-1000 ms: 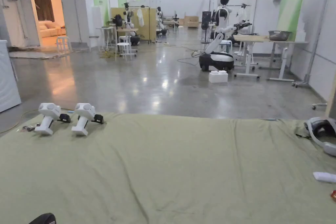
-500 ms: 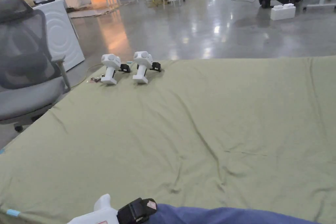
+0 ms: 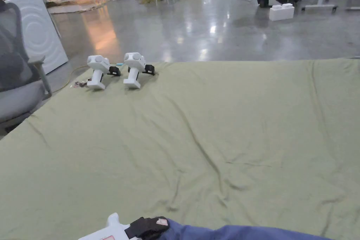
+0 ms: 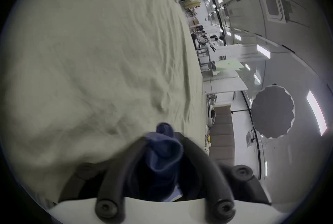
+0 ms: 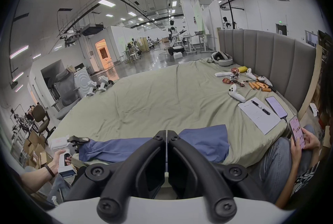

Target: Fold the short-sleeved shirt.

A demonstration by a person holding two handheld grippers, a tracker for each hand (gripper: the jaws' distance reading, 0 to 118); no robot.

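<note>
At the near edge of the bed (image 3: 197, 138), the blue short-sleeved shirt (image 5: 203, 141) is seen lying in a long strip, partly on the green sheet and partly hanging over the edge. It is not yet spread flat, and no fold is visible, so the task is judged to be at its very beginning: the shirt must first be pulled onto the bed and laid open, and all folds are left to do.

One end of the shirt is pinched in the left tool (image 4: 163, 139); in the left gripper view a bunch of dark blue cloth is seen between its two jaws, which press on it. In the right gripper view the same tool (image 5: 79, 139) is held by a hand (image 5: 62, 157) at the near left corner of the bed. The jaws of the right tool (image 5: 167, 133) are pressed together just above the middle of the shirt; whether any cloth is caught between them cannot be told.

Farther on, the middle of the bed is bare, wrinkled sheet. At the far left corner, two spare white grippers (image 3: 114, 70) are standing. Along the right edge, by the headboard (image 5: 266, 58), a notepad (image 5: 257, 116), a phone and controllers are lying, well apart from the shirt.
</note>
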